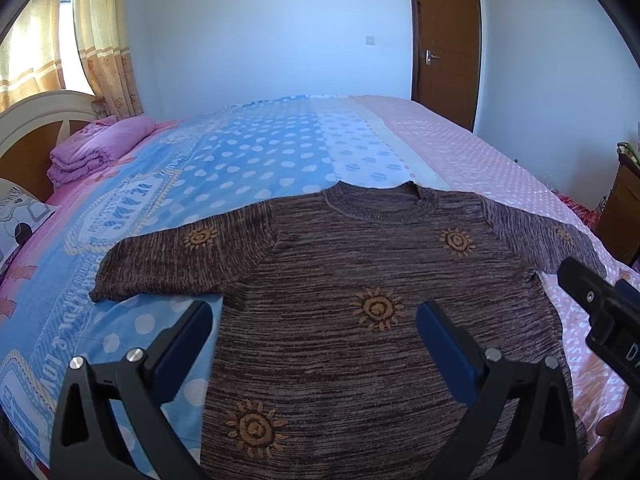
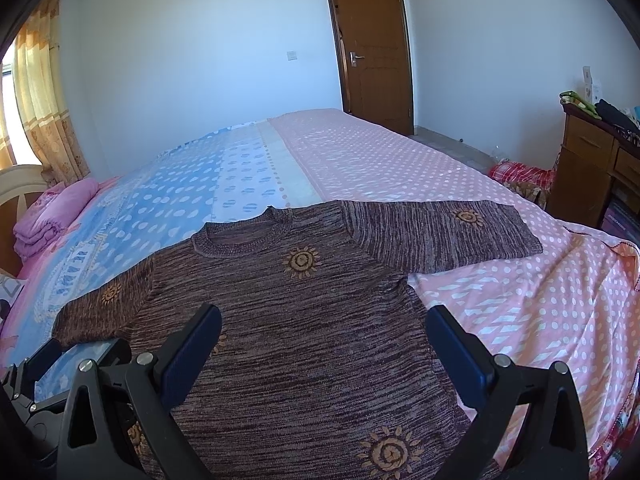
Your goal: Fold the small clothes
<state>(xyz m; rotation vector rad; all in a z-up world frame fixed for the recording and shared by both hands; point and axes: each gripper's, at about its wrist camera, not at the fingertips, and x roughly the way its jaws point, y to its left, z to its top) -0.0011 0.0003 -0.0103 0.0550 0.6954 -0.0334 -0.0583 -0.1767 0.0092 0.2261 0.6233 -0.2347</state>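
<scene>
A brown knit sweater (image 1: 340,280) with yellow sun patterns lies flat and face up on the bed, both sleeves spread out, collar at the far side. It also shows in the right wrist view (image 2: 304,320). My left gripper (image 1: 316,316) is open and empty above the sweater's lower left part. My right gripper (image 2: 324,328) is open and empty above the sweater's lower right part. The right gripper's body shows at the right edge of the left wrist view (image 1: 600,304). The left gripper's body shows at the lower left of the right wrist view (image 2: 48,368).
The bed (image 1: 248,160) has a blue dotted and pink dotted cover (image 2: 400,160). A folded purple blanket (image 1: 96,148) lies by the headboard at the left. A brown door (image 2: 372,48) is at the back. A wooden cabinet (image 2: 592,164) stands at the right.
</scene>
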